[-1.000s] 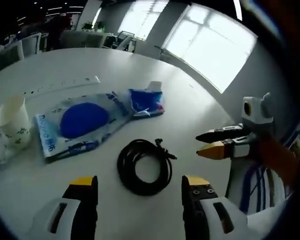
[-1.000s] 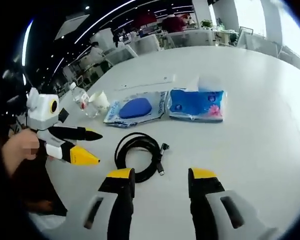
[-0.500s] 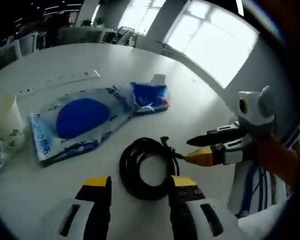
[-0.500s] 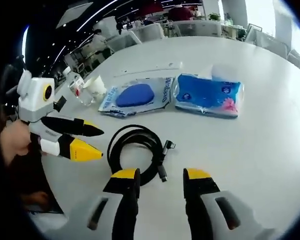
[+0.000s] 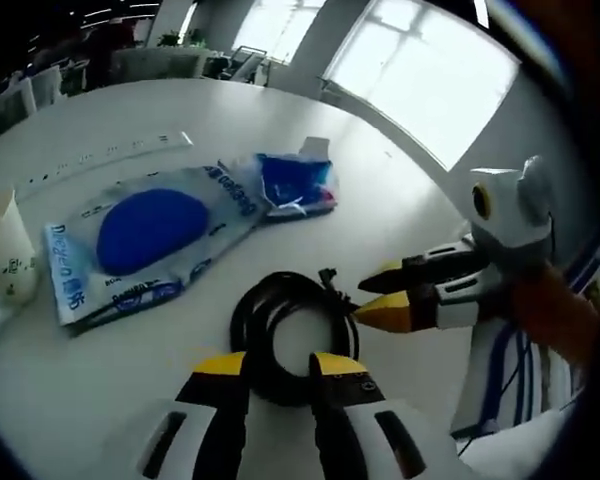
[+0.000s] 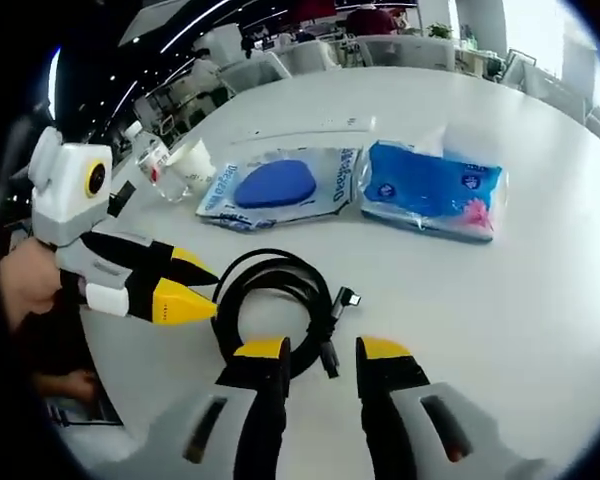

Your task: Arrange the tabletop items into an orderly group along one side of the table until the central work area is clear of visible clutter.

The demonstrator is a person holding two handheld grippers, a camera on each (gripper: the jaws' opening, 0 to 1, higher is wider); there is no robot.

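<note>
my room: open office | big bright windows (image 5: 420, 75) | ceiling light strips (image 6: 195, 20) | white chairs (image 6: 255, 70) behind my white table (image 6: 540, 300)

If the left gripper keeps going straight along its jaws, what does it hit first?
Most likely the coiled black cable: the left gripper points at its near loop, with bare table seen through the coil. How far off it is, I cannot tell.

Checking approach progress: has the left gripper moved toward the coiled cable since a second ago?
Yes. The left gripper has closed in on the black coiled cable, jaws narrowing.
</note>
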